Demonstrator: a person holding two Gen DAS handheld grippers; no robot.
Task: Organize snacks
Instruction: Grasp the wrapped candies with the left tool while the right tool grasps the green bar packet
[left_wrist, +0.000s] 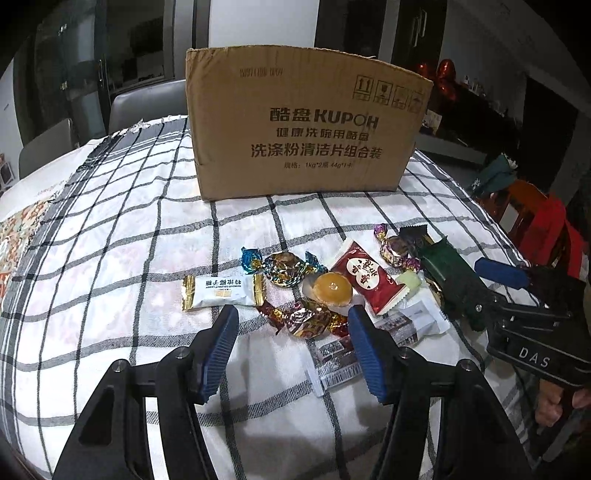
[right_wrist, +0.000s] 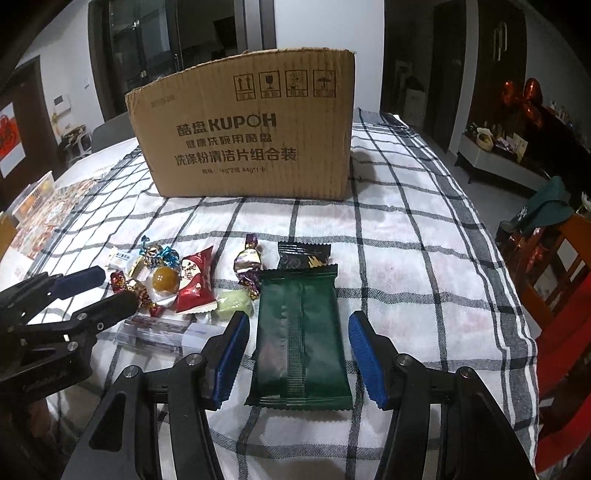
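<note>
Snacks lie scattered on a checked tablecloth (left_wrist: 110, 258) before a cardboard box (left_wrist: 303, 125), also in the right wrist view (right_wrist: 251, 133). My left gripper (left_wrist: 291, 325) is open, its fingers either side of a red-gold foil candy (left_wrist: 306, 319), near an orange jelly cup (left_wrist: 332, 288), a red packet (left_wrist: 364, 277) and a white-gold packet (left_wrist: 221, 291). My right gripper (right_wrist: 297, 328) is open, its fingers either side of a dark green packet (right_wrist: 299, 332). A black packet (right_wrist: 303, 254) and a purple candy (right_wrist: 249, 266) lie beyond it.
Clear-wrapped packets (left_wrist: 340, 358) lie under my left gripper's right finger. A grey chair (left_wrist: 147, 107) stands behind the table. Red and orange chairs (right_wrist: 554, 288) stand at the table's right edge. A patterned mat (right_wrist: 55, 210) lies at the left.
</note>
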